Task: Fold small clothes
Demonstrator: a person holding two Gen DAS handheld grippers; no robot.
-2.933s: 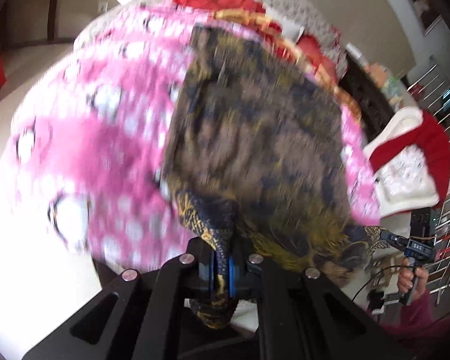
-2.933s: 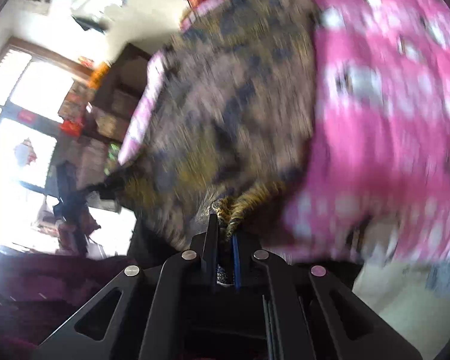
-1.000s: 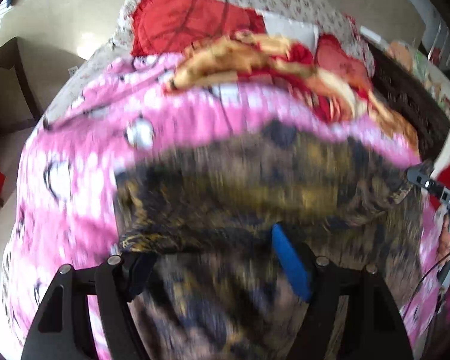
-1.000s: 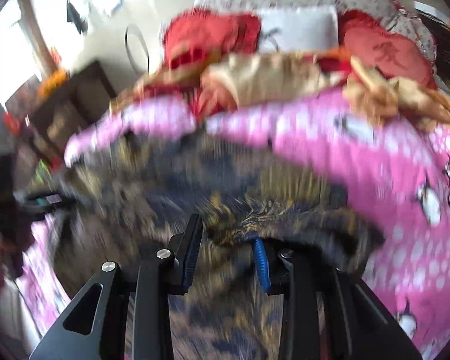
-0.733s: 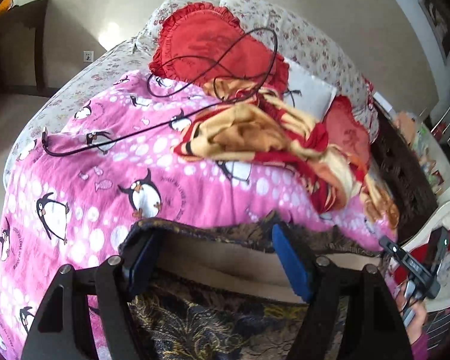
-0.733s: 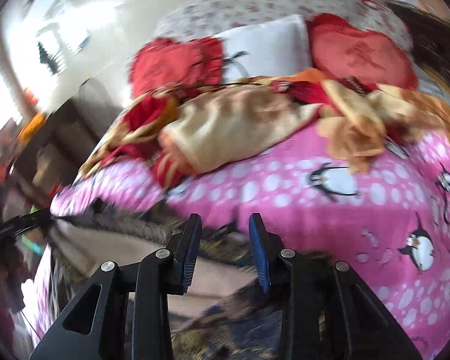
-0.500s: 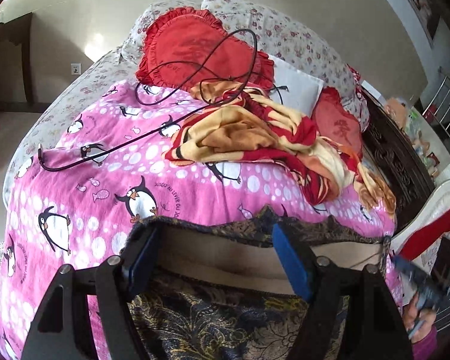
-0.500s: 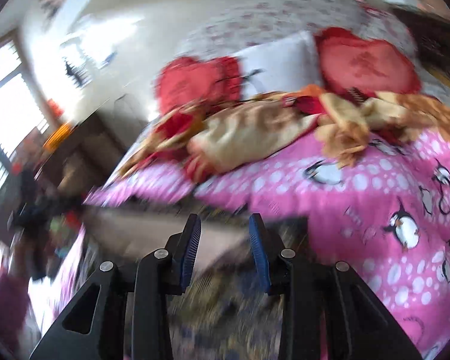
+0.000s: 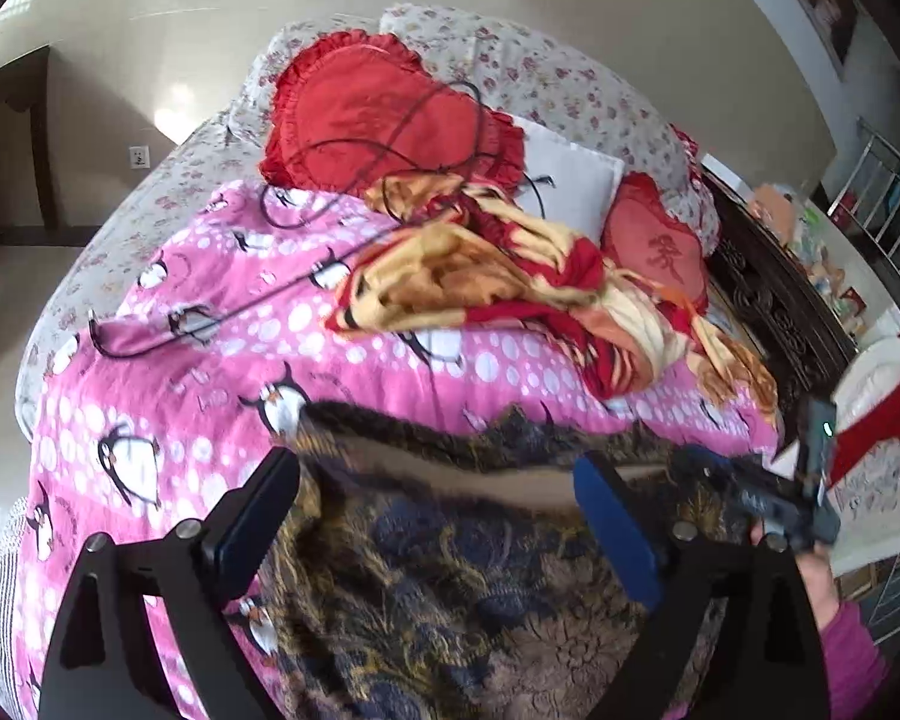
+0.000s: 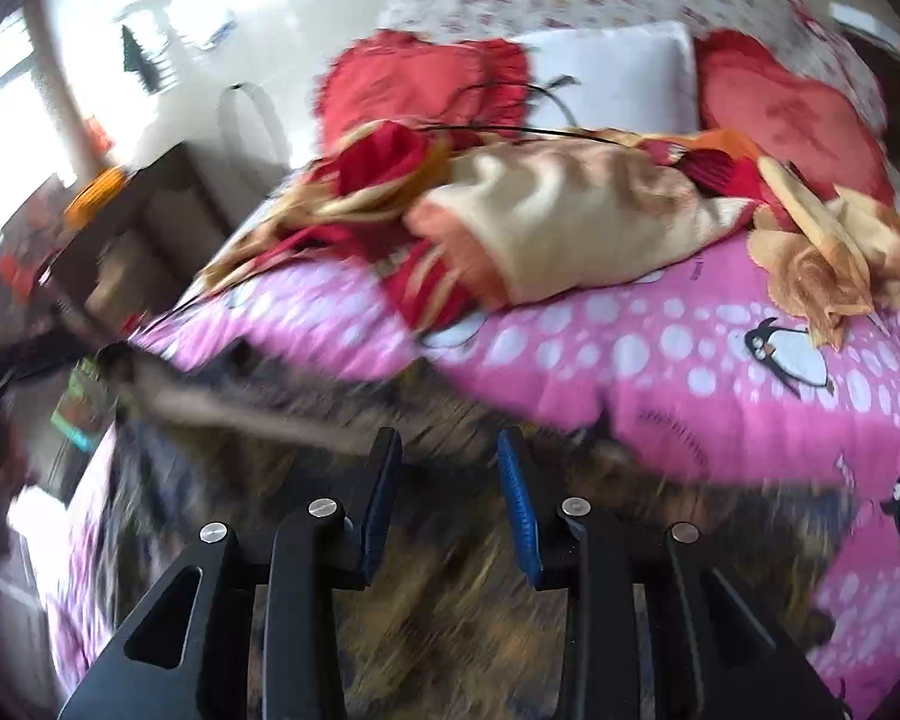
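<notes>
A: Where do we find the cloth (image 9: 450,588) at this moment?

B: We see it spread flat on the pink quilt (image 9: 168,360) at the near end of the bed, dark with a gold and blue leaf pattern. Its far edge is turned back, so we see a pale strip of lining running across it.

A: And our left gripper (image 9: 438,516)?

B: We hold it above the cloth with the jaws standing wide. They have just been opening further, and nothing is pinched between them. The cloth lies below the gap, not touched by either pad as far as we can tell.

A: Our right gripper (image 10: 450,480)?

B: In its own view the 2 blue pads are parted a little, and we see blurred cloth (image 10: 450,630) through the gap beneath them. They press on nothing, so we call those tongs open and empty. In the left view we see that gripper (image 9: 768,498) at the cloth's right edge, held in a hand (image 9: 810,564) with a purple sleeve (image 9: 852,666).

A: What else do we see on the bed?

B: Beyond the cloth lies a crumpled red and gold blanket (image 9: 510,282). Behind that we see 2 red cushions (image 9: 384,120) with a white pillow (image 9: 570,192) between them. A black cable (image 9: 240,312) loops from the left cushion down across the quilt.
</notes>
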